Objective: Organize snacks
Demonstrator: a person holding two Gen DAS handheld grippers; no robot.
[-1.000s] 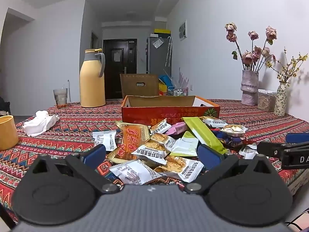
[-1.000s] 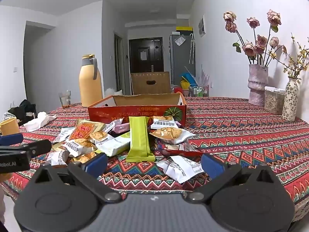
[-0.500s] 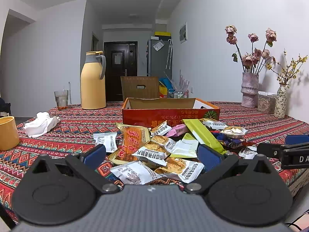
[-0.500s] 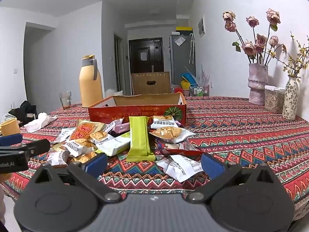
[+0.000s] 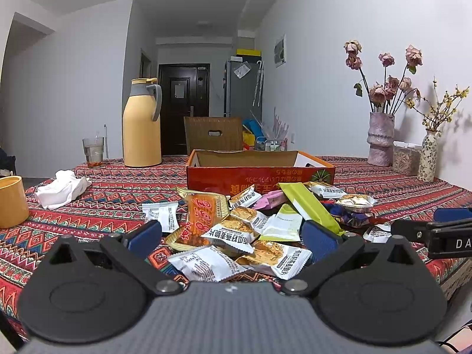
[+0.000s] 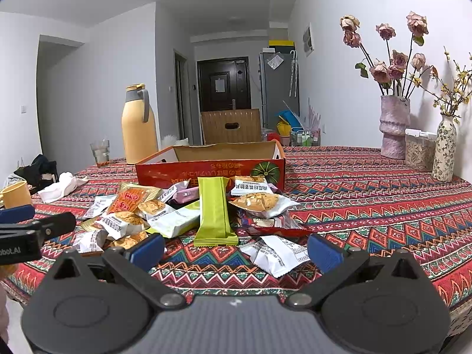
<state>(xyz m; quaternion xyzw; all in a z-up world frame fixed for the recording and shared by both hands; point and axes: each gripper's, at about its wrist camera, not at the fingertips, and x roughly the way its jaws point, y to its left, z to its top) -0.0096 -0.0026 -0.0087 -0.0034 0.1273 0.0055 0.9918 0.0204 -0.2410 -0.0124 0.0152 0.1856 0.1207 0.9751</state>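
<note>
- Both views are evenly and fairly brightly lit by cool, diffuse indoor light; the white walls look bluish-grey.
- Soft shadows of the dried flowers (image 5: 386,79) and the small vase (image 6: 444,150) fall on the right wall.
- Fisheye distortion bends walls and ceiling lines and curves the counter (image 6: 368,194) edge; dark vignette fills the frame corners.
- Snack wrappers (image 5: 206,261) show mild glare.
- Focus is sharp across the scene; the far dark door (image 5: 183,103) is dim but legible.

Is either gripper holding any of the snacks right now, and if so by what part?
Nothing is held. The left gripper and right gripper both hang open, short of the scattered snack packets on the table.
</note>
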